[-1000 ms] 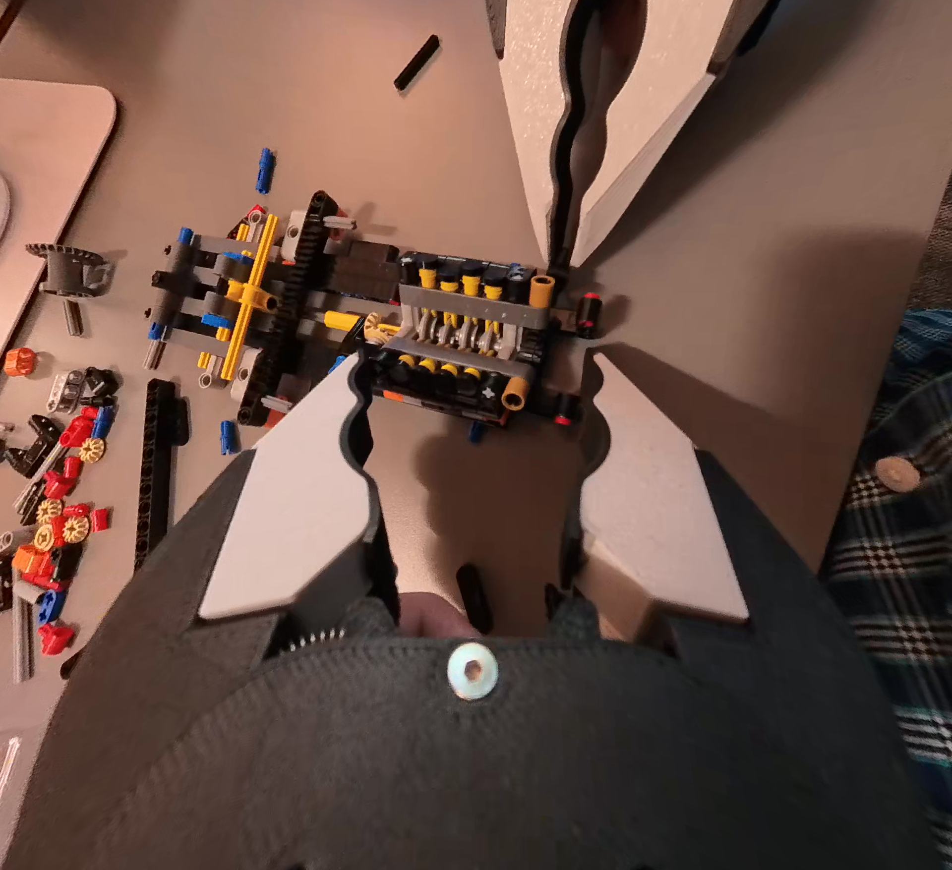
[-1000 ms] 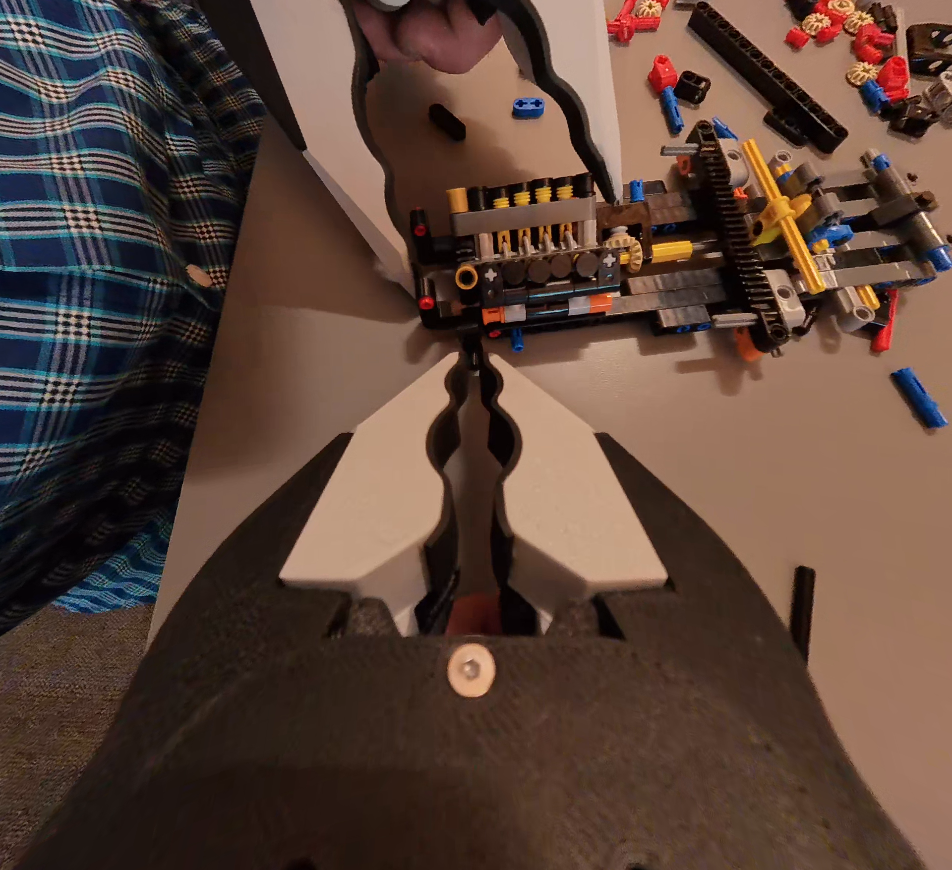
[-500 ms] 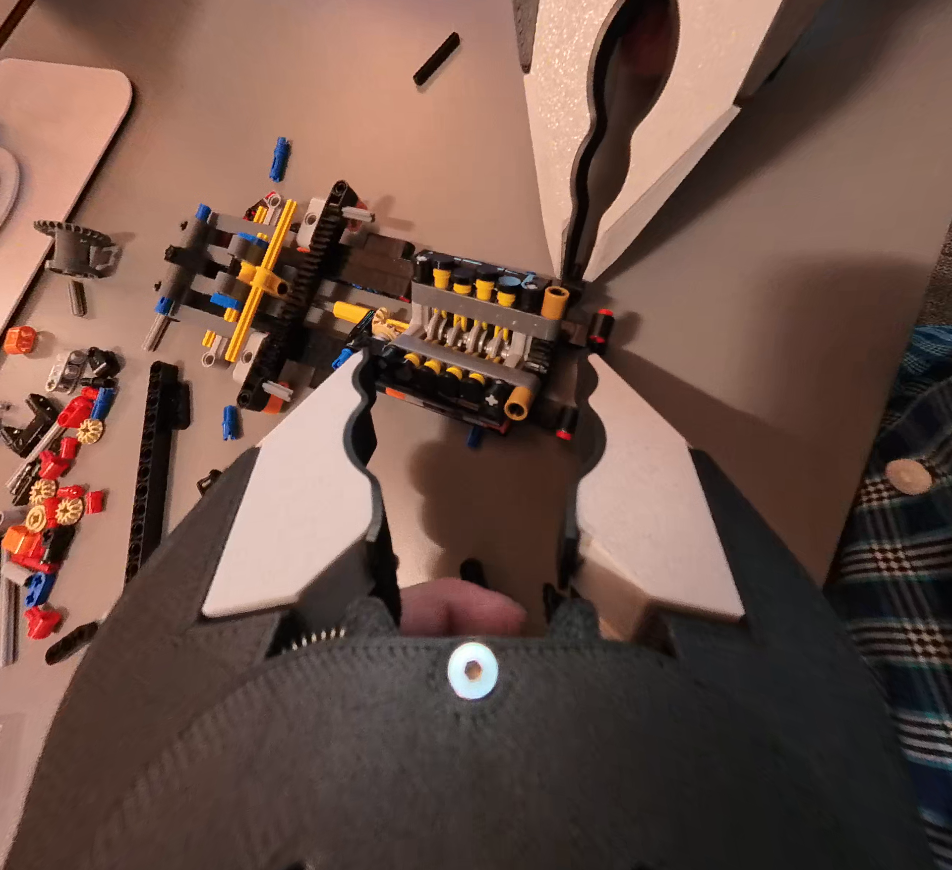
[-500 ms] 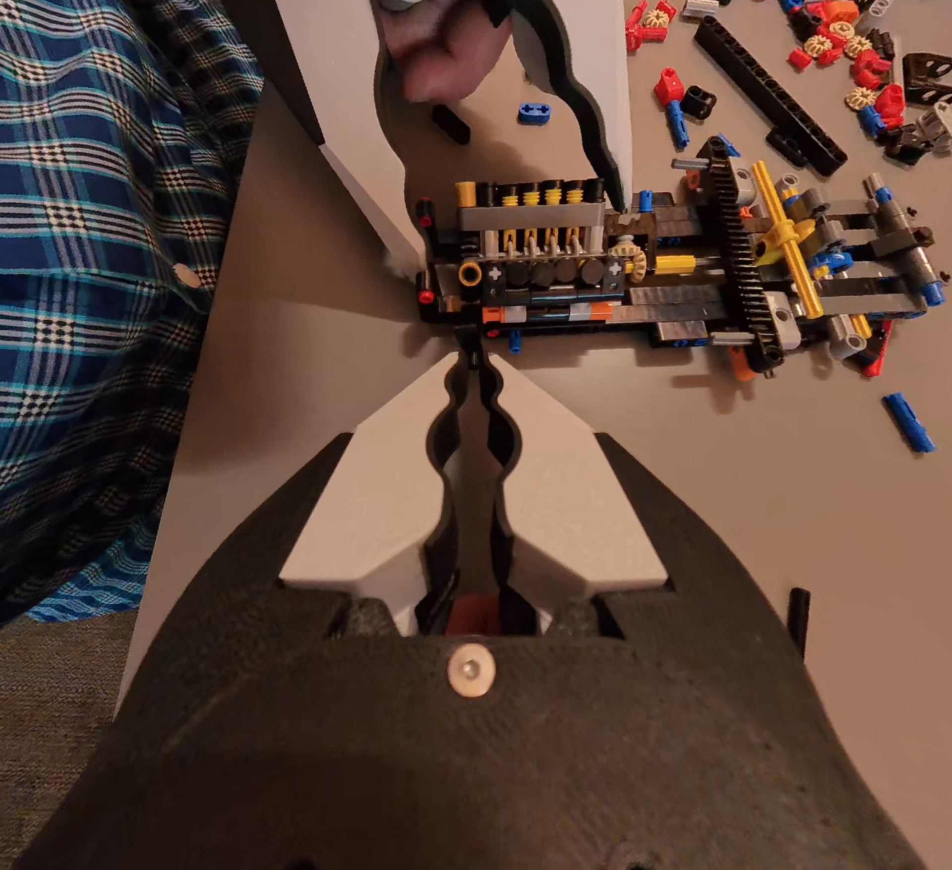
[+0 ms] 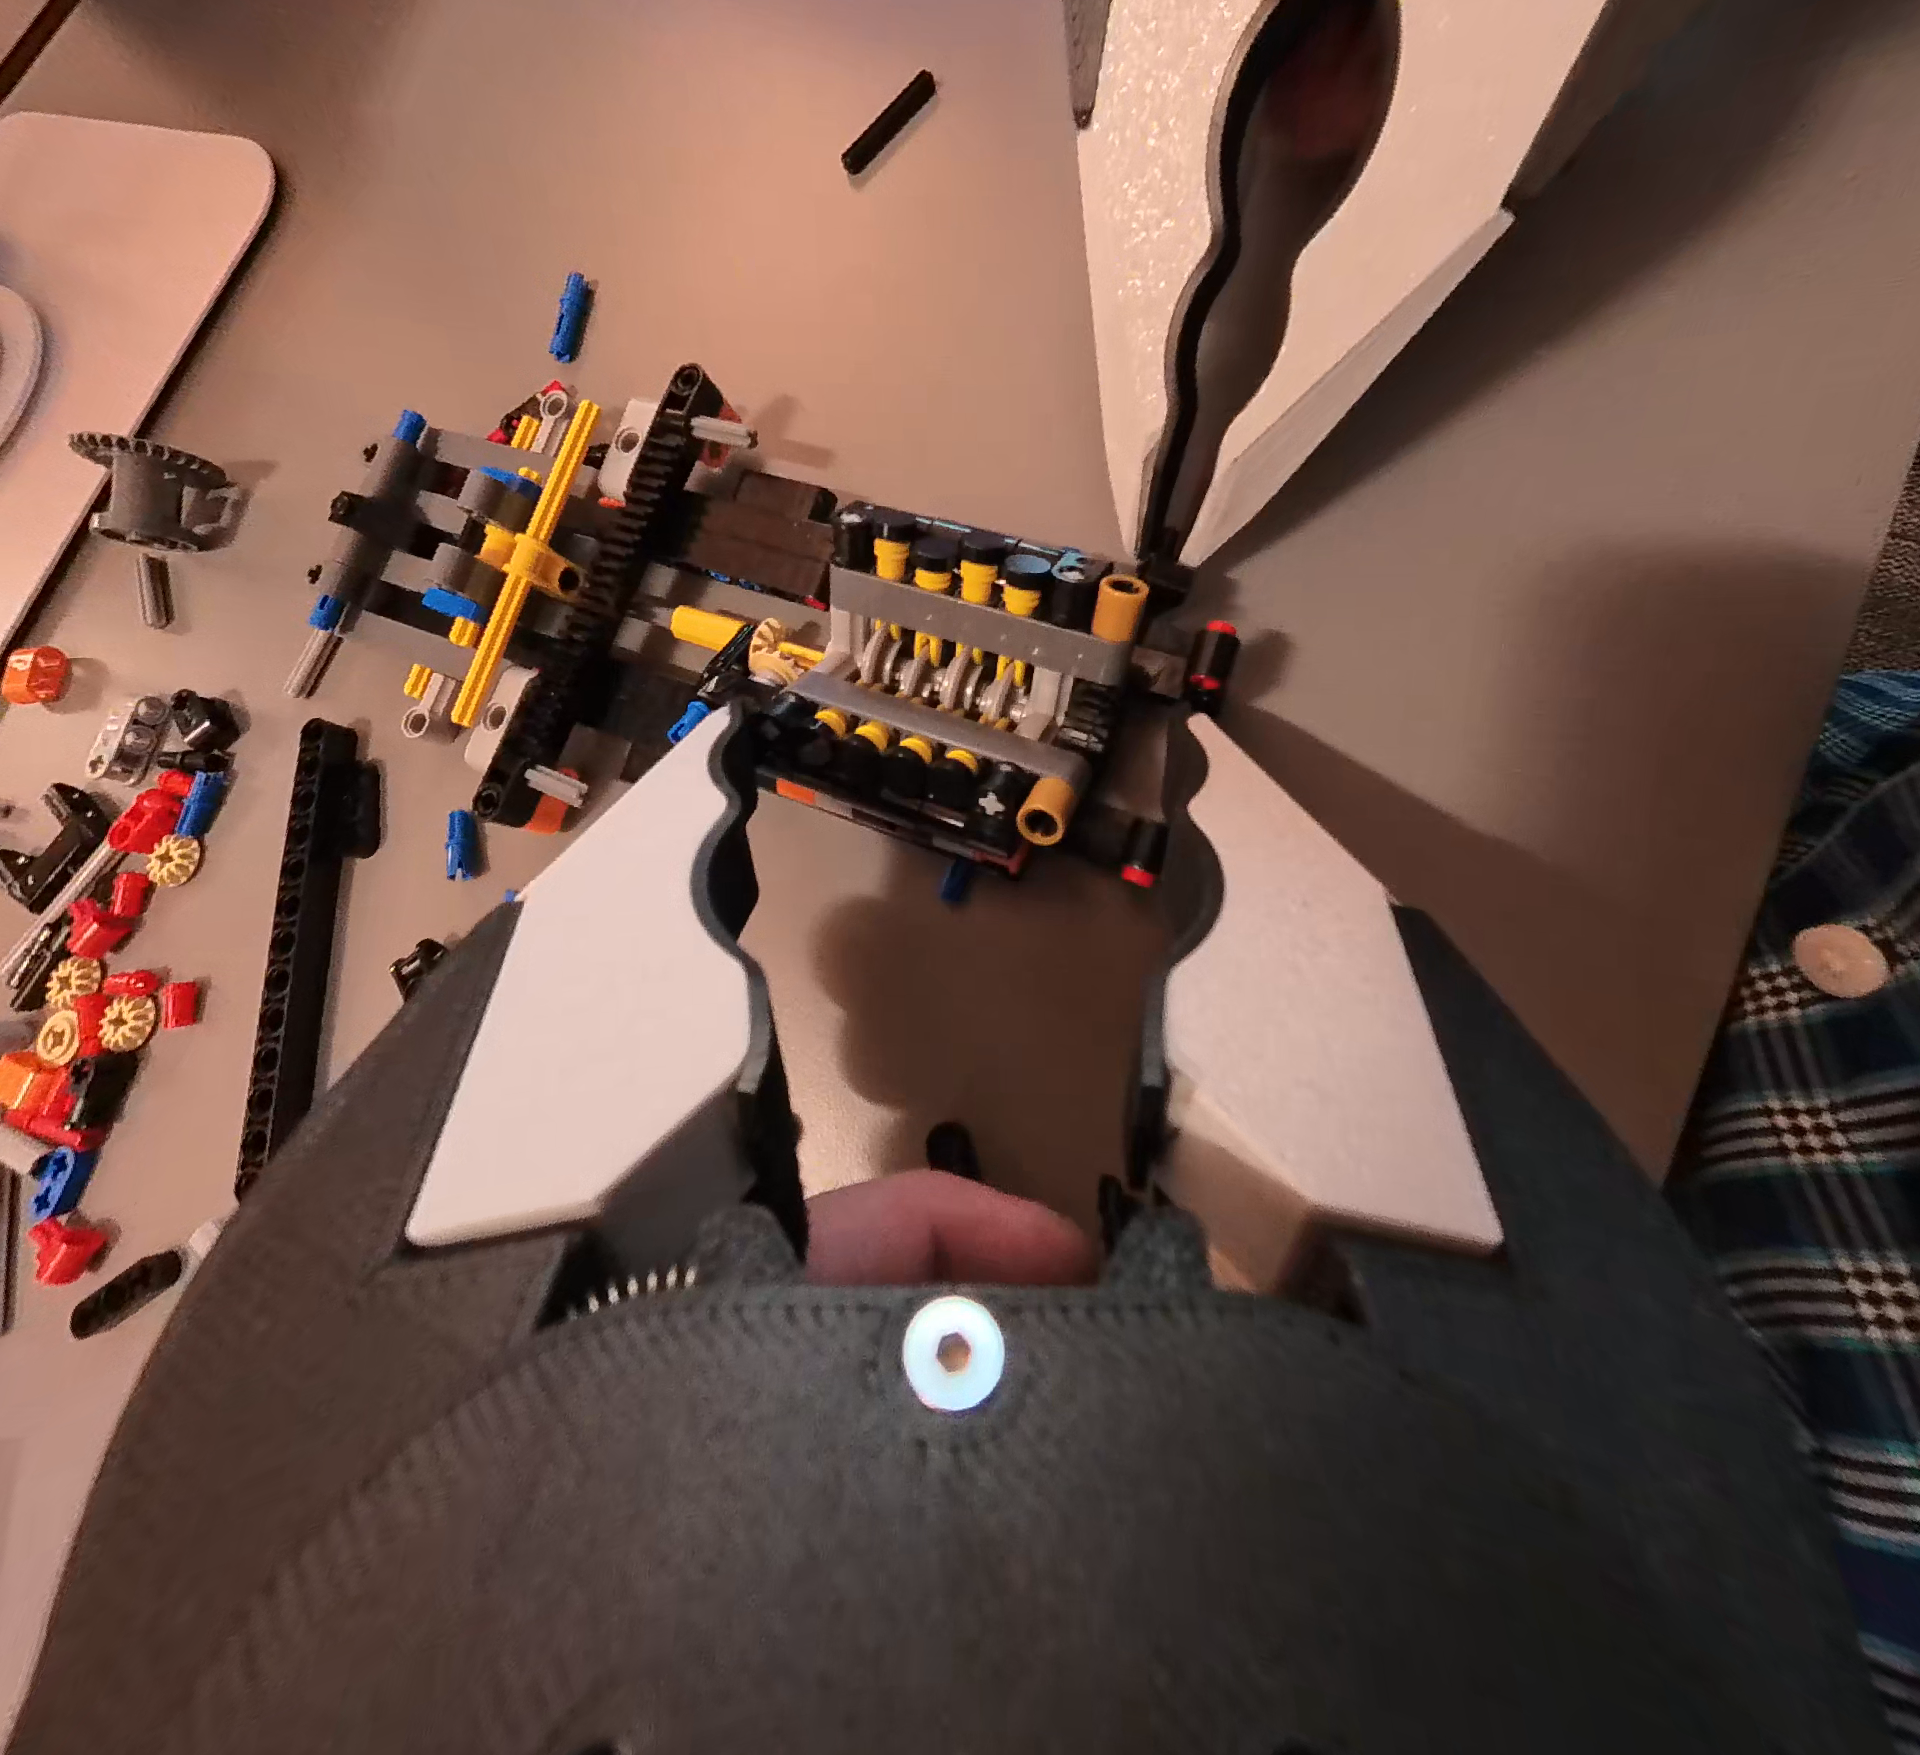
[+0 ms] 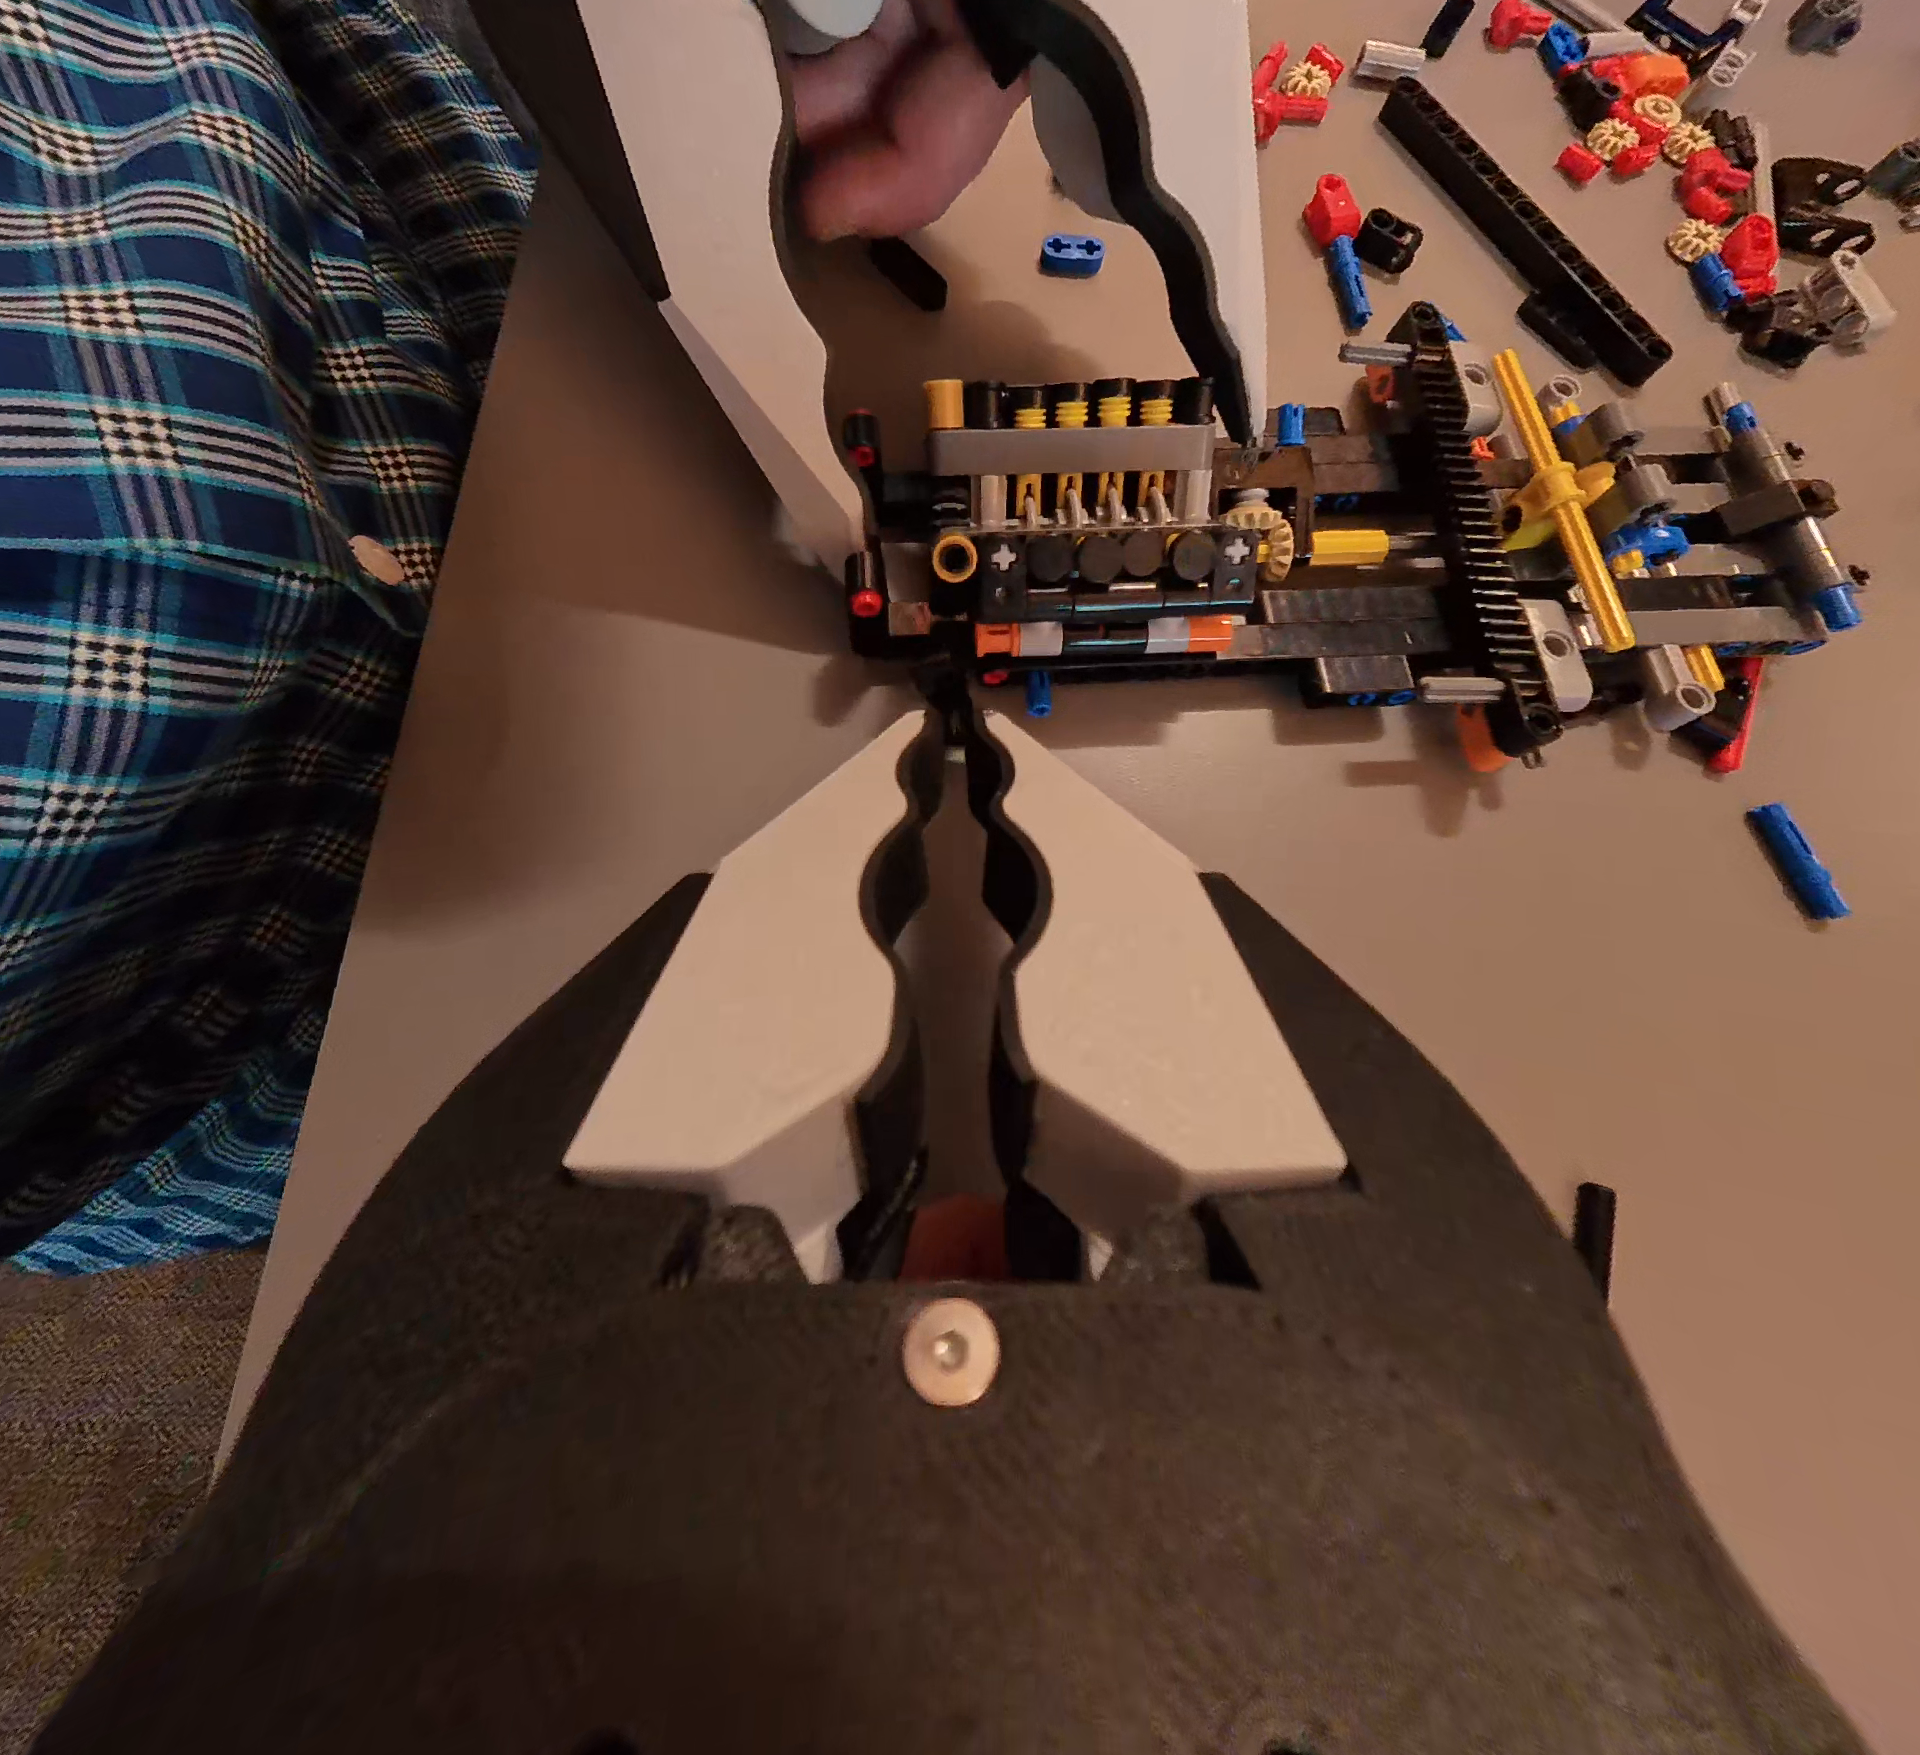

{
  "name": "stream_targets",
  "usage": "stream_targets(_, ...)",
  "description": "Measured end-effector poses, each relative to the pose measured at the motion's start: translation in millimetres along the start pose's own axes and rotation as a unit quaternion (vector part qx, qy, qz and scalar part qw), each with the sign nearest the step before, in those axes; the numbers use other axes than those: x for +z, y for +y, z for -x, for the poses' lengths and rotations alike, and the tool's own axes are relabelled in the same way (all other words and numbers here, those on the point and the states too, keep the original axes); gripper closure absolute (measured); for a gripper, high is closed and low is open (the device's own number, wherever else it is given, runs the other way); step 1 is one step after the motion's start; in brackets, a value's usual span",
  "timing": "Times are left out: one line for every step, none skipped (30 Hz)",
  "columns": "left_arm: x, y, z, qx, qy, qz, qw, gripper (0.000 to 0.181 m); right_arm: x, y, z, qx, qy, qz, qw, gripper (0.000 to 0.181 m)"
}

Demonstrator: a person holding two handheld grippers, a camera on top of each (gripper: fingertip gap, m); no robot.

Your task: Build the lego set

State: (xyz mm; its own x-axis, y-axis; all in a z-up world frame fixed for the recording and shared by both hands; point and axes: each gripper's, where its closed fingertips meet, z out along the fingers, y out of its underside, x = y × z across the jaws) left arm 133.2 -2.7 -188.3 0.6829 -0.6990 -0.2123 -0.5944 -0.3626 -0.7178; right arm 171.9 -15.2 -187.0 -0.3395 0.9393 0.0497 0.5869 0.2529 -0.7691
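Note:
The long lego model (image 5: pixel 966 656) lies on the table, its grey engine block with yellow pistons at my end; it also shows in the right wrist view (image 6: pixel 1091 552). My left gripper (image 5: pixel 961 734) spans the engine block, one fingertip against each end, jaws wide apart. In the right wrist view it (image 6: pixel 1039 490) comes in from the top. My right gripper (image 6: pixel 948 718) is shut on a small black piece (image 6: pixel 948 692) and holds it against the model's near corner. The same piece (image 5: pixel 1164 562) shows in the left wrist view between the right gripper's tips (image 5: pixel 1169 552).
Loose red, blue, tan and black parts (image 5: pixel 94 1009) lie left of the model, with a long black beam (image 5: pixel 296 947) and a grey gear part (image 5: pixel 156 490). A black axle (image 5: pixel 888 121) and a blue pin (image 6: pixel 1797 858) lie apart. A person in a plaid shirt (image 6: pixel 208 458) sits at the table edge. The grippers' ends are close to 5 cm from one another.
Both grippers keep their hold. The views have shifted only slightly, and the black piece stays at the model's corner.

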Motion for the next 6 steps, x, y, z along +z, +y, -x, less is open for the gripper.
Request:
stream_targets(0.0,0.0,-0.1,0.000,0.000,0.000,1.000,0.104,-0.4,-0.5,0.1,0.001,-0.001,-0.002,1.000,0.179)
stream_targets(-0.1,0.1,-0.3,0.001,0.000,0.000,1.000,0.104,-0.5,-0.6,0.2,0.001,-0.001,-0.003,1.000,0.179)
stream_targets(-0.2,0.1,-0.4,0.001,0.001,0.000,1.000,0.104,-0.3,-0.5,0.2,0.001,-0.002,-0.002,1.000,0.179)
stream_targets(-0.2,0.2,-0.4,0.001,0.001,0.000,1.000,0.104,0.1,-0.1,0.2,0.002,-0.003,0.000,1.000,0.179)
stream_targets(-0.3,0.2,-0.4,0.001,0.001,-0.001,1.000,0.104,1.1,1.0,0.4,0.002,-0.003,0.004,1.000,0.179)
stream_targets(-0.3,0.2,-0.4,0.001,0.001,-0.001,1.000,0.104,2.3,2.4,0.5,0.000,-0.002,0.010,1.000,0.179)
